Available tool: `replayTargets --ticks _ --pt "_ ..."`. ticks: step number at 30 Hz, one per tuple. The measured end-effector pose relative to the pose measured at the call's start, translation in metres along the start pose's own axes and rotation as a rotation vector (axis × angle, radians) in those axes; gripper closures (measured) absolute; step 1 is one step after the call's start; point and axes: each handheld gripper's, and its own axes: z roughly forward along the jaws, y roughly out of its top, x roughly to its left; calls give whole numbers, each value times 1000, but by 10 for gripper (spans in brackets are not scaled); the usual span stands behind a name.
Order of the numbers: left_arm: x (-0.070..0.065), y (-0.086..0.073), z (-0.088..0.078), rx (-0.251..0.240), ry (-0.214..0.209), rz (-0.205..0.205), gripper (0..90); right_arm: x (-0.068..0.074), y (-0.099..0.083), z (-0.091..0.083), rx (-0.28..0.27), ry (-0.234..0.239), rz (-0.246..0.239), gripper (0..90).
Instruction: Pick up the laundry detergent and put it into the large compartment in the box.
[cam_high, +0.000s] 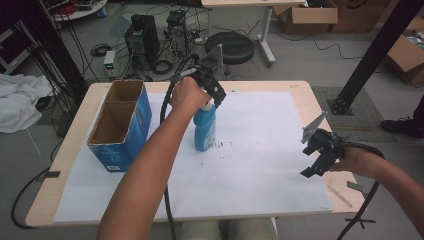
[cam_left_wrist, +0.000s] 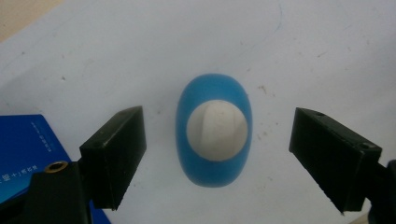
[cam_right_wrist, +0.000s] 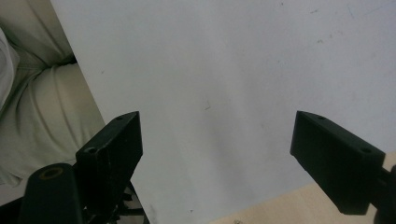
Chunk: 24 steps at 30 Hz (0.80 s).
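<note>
One blue bottle (cam_left_wrist: 214, 135) stands under the open left tool (cam_left_wrist: 217, 158); the right tool (cam_right_wrist: 217, 158) is open too.

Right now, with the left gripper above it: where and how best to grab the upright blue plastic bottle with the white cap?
Probably at the narrow neck just under the white cap, coming straight down. The blue plastic bottle stands upright on the white sheet, and the left gripper hangs open with a jaw on either side of the cap. The body is oval, so close across its narrow width.
</note>
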Motion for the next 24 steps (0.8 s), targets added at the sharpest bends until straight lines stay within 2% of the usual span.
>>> replayTargets --ticks 1,20,24 --pt "2 0 4 -3 -20 -7 193 0 0 0 0 1 1 166" --pt "3 -2 37 36 -4 -33 193 -1 -3 2 5 9 3 167" --pt "1 -3 44 41 -19 -40 193 -2 -1 3 6 13 -1 167"
